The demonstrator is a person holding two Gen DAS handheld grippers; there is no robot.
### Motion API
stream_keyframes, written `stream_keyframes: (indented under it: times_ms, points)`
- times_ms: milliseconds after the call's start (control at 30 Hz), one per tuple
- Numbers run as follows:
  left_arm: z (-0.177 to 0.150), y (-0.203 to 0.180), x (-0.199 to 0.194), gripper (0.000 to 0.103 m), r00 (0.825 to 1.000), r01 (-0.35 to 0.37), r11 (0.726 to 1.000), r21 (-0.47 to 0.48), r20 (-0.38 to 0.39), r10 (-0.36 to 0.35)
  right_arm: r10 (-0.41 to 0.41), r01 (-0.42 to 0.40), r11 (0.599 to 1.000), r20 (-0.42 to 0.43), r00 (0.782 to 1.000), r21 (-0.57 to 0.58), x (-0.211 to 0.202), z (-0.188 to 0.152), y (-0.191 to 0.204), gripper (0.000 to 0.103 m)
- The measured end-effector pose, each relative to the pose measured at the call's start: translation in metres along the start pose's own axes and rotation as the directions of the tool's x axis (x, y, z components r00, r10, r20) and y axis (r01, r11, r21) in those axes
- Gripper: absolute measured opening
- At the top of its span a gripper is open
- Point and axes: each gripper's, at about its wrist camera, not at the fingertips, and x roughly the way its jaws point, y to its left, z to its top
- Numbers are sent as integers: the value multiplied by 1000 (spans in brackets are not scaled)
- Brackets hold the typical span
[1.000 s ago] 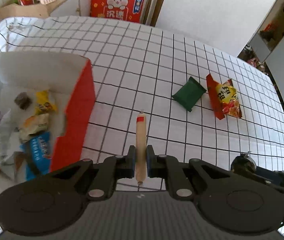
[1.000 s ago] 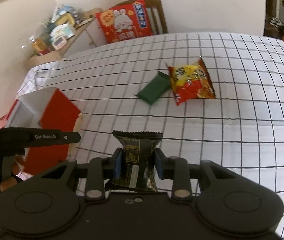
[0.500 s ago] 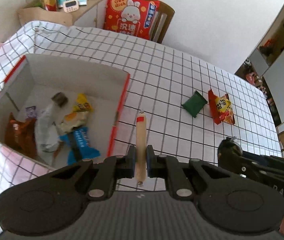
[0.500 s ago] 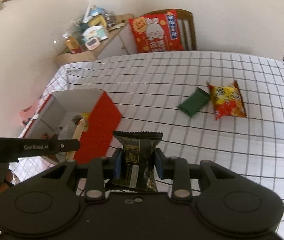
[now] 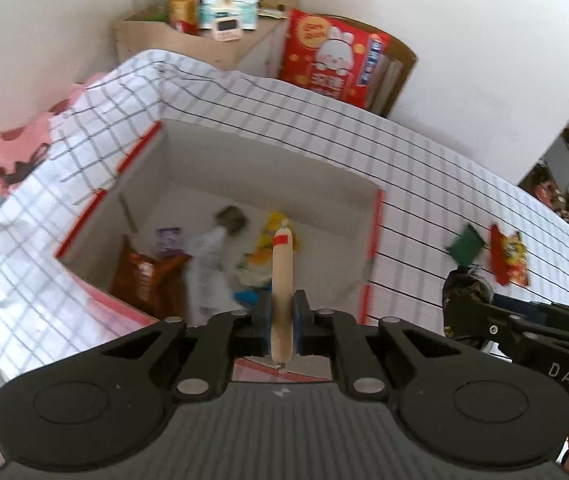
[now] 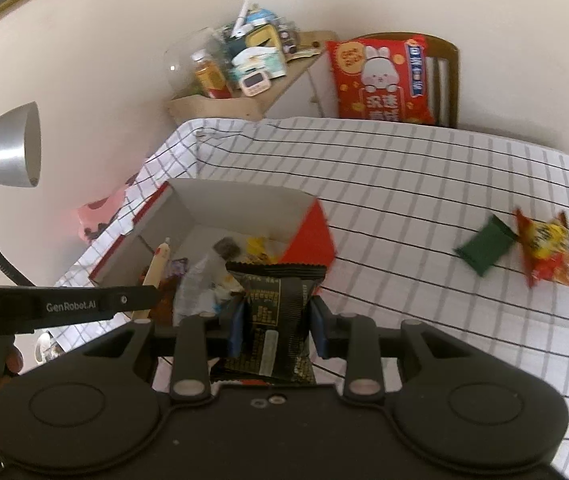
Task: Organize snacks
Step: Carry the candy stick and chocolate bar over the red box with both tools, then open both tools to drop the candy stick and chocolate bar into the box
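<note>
Both tongs now above box [image 5: 368, 216], apparently; checked tablecloth [image 6: 424, 184] beneath.

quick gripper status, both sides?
Left gripper: closed on the sausage stick, above the open box.
Right gripper: closed on the black snack packet.

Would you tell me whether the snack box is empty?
Not empty: the open box already holds several wrapped snacks, including an orange bag.
</note>
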Motion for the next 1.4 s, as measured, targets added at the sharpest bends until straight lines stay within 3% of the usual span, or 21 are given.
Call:
stream_keyframes:
  times_ms: [467, 667, 900, 1133, 1400]
  points:
    - [26, 67, 38, 10, 994, -112, 994, -3, -11, 112, -46, 41, 996, -62, 997, -73, 83, 19, 52, 32]
    - [22, 79, 57, 10, 992, -120, 993, -9, -41, 119, -106, 90, 987, -112, 988, -136, 124, 16, 67, 32]
    - [10, 80, 68, 10, 991, -123, 992, -6, -61, 122, -126, 93, 978, -173, 977, -184, 157, 7, 76, 34]
    - [4, 73, 67, 10, 991, -124, 992, 18, -45, 125, -130, 90, 975, -192, 973, -202, 164, 3, 76, 37]
    - [4, 62, 52, 10, 994, -107, 994, 35, -7, 107, -89, 63, 986, -171, 981, -152, 136, 8, 64, 40]
